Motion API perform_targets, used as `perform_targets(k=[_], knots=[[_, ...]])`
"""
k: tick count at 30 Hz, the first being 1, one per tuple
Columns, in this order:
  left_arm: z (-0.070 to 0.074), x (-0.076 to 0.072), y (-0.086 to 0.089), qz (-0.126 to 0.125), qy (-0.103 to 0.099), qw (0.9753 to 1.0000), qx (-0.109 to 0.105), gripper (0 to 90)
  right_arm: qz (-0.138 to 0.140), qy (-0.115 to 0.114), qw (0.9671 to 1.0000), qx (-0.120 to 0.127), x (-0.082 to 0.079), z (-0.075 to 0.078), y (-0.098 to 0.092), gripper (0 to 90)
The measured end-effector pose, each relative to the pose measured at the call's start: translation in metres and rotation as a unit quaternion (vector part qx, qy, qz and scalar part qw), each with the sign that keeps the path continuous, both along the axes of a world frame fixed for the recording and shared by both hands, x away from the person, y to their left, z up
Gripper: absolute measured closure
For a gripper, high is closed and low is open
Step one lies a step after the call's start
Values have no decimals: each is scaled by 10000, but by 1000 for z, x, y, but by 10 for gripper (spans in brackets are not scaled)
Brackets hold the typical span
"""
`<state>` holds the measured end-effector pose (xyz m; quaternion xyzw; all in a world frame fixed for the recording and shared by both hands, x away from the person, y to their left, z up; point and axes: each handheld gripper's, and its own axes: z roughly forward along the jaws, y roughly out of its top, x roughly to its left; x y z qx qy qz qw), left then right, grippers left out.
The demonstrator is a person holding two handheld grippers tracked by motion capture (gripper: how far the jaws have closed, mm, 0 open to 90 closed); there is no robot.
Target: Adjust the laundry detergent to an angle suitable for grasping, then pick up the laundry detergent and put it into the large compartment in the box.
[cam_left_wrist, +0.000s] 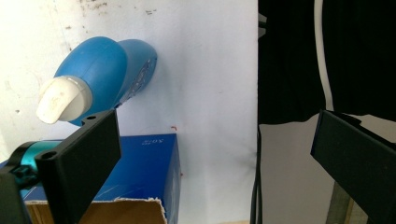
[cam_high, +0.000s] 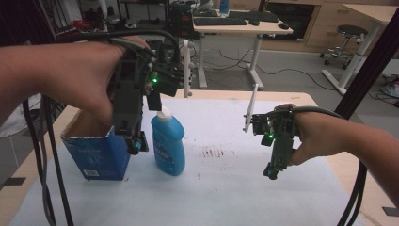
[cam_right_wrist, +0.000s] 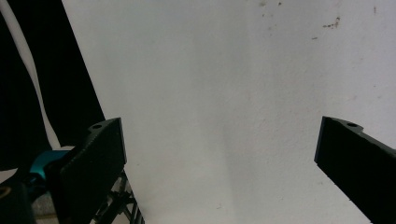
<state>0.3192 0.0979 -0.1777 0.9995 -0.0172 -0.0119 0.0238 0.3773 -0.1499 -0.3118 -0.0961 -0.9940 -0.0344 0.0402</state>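
On the white sheet covering the table (cam_high: pixel 226 188) there are 2 objects: 1 blue cardboard box (cam_high: pixel 96 153) with a torn open top at the left, and 1 blue plastic bottle (cam_high: pixel 168 143) with a white cap standing upright just to its right (whether the 2 touch cannot be told). The high view alone gives the room behind, with 1 desk (cam_high: pixel 244 26) carrying a keyboard and 1 stool (cam_high: pixel 350 33), and a dark smudge (cam_high: pixel 216 152) on the sheet to the right of the bottle.

The left gripper (cam_high: pixel 136 146) hangs over the box's right edge, beside the bottle, jaws pointing down. Its own view adds what the high view cannot: the bottle (cam_left_wrist: pixel 112 74) seen from above with its cap toward the camera, the box's blue side (cam_left_wrist: pixel 144 177) and ragged rim, and the 2 black jaws spread wide with nothing between them.

The right gripper (cam_high: pixel 273 172) is held low over bare sheet, well apart from both objects. The right gripper view shows its 2 jaws likewise spread wide over plain white paper (cam_right_wrist: pixel 224 116), plus a few dark specks at the top.
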Motion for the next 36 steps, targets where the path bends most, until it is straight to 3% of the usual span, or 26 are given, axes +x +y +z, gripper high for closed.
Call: perform_targets(k=[23, 29, 33, 36], knots=[[2, -4, 2, -26, -42, 10000, -15, 17, -66, -110, 9999, 3, -1, 6, -1, 11], [3, -5, 1, -155, -124, 9998, 3, 17, -77, -140, 9999, 12, -4, 8, -4, 11], [4, -4, -2, -288, -49, 9996, -35, 17, -91, -155, 9998, 25, -6, 9, -5, 11], [6, -1, -4, -439, -152, 9989, -96, 17, -136, -189, 9997, 43, -8, 10, -9, 11]])
